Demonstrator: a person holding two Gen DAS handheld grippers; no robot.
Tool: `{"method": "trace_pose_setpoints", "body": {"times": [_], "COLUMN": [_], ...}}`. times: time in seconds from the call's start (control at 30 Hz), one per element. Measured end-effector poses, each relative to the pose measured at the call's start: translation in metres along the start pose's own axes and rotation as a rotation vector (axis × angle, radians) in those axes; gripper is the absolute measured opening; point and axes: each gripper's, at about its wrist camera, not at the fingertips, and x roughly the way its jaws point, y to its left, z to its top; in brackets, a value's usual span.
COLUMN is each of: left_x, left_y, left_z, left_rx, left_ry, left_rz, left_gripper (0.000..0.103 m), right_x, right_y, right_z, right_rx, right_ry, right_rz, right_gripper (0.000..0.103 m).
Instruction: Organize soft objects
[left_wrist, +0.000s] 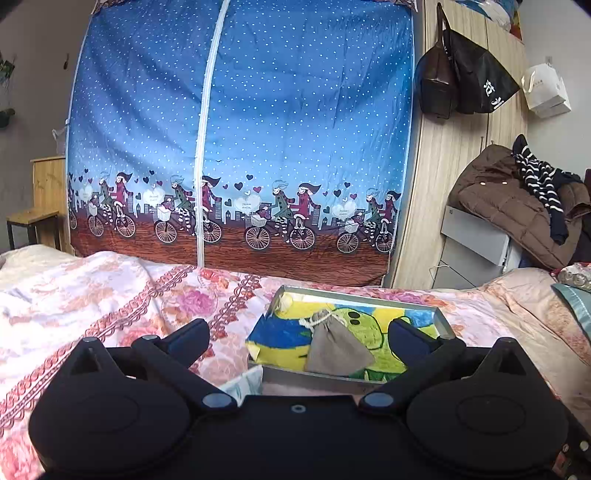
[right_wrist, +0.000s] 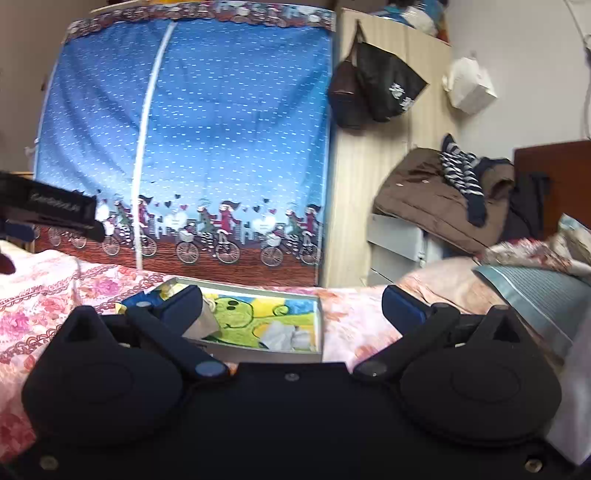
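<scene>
- Two sets of fingers are mine here, one in each hand, and both point across the bed (left_wrist: 110, 291) toward the blue wardrobe cover (left_wrist: 277, 129) printed with cyclists.
- My left fingers (left_wrist: 301, 334) tip slightly downward over the floral quilt, and they stand as far apart as they go, with nothing between them.
- Past them, the shallow tray (left_wrist: 354, 295) lies flat on the bed, its bottom lined with a bright green, yellow and blue drawing.
- A grey drawstring pouch (left_wrist: 338, 349) rests inside the tray, near its front wall, cord end toward the wardrobe; my left fingers are clear of it, one over the quilt to its left and one over the tray's right part.
- My right fingers (right_wrist: 293, 304) point about level and also stand wide apart, empty.
- From the right view, the left one of that pair hides part of the pouch (right_wrist: 202, 325); the tray (right_wrist: 320, 325) sits low between the two.
- Pale crumpled fabric (right_wrist: 291, 338) lies in the tray's near right corner.
- My left tool's black body (right_wrist: 51, 214) shows at that view's left edge.
</scene>
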Motion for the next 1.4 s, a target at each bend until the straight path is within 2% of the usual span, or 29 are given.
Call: {"method": "trace_pose_setpoints", "body": {"times": [0.13,0.37,0.53,0.7,0.83,1.0,1.4], "left_x": [-0.022,-0.062,-0.08,-0.092,-0.097,-0.105,-0.111], "left_y": [0.008,0.012,0.016,0.028,0.038,0.04,0.043], "left_z": [-0.017,-0.045,-0.062,-0.079,-0.083,-0.086,-0.089], "left_rx": [-0.007,0.057,0.029,-0.003,-0.037,0.011,0.034], "left_ry": [0.049,0.036,0.077,0.091,0.127,0.104,0.119], "left_rz": [-0.026,-0.017,-0.01,0.006,0.022,0.046,0.06], "left_gripper": [0.102,0.102,0.102,0.102,0.102,0.102,0.102], "right_x": [-0.005,-0.023,-0.037,-0.034,-0.032,-0.029,-0.015], "right_y": [-0.011,-0.003,0.003,-0.004,-0.007,-0.003,0.005], "right_z": [-0.006,-0.015,-0.022,-0.015,-0.015,-0.017,-0.022], "right_rx": [0.07,0.097,0.078,0.073,0.055,0.012,-0.013], "right_ry": [0.075,0.124,0.112,0.107,0.098,0.084,0.143], "right_rz": [-0.038,-0.014,-0.003,0.051,0.061,0.072,0.073], "right_gripper": [0.103,0.103,0.103,0.103,0.103,0.103,0.103]}}
